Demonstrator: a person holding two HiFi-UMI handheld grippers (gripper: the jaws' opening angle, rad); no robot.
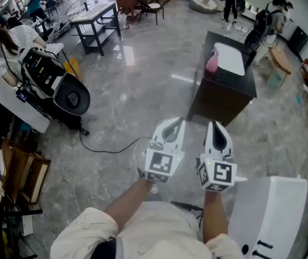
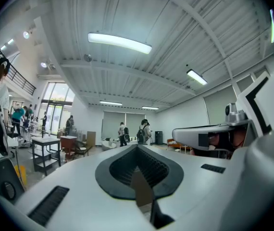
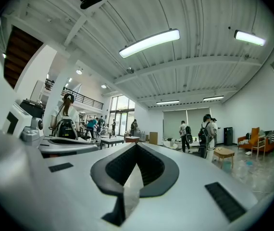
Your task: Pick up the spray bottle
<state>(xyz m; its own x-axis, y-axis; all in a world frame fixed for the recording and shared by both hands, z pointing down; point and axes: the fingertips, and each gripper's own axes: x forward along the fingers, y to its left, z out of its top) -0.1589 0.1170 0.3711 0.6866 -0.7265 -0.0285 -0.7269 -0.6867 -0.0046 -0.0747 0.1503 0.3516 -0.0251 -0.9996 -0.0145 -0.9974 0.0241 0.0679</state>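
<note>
A pink spray bottle [image 1: 212, 62] stands on a dark table [image 1: 224, 93] in the head view, next to a white board [image 1: 231, 58]. Both grippers are held side by side over the floor, well short of that table, and point level towards it. My left gripper [image 1: 174, 121] has its jaws together with nothing between them, as the left gripper view [image 2: 137, 147] also shows. My right gripper [image 1: 214, 124] is shut and empty too, tips meeting in the right gripper view [image 3: 137, 145]. Neither gripper view shows the bottle.
A black and white machine [image 1: 57, 85] stands at the left, its cable [image 1: 111, 147] trailing over the grey floor. A white box [image 1: 273, 215] sits at the lower right. A metal bench [image 1: 97, 20], chairs and several people fill the back.
</note>
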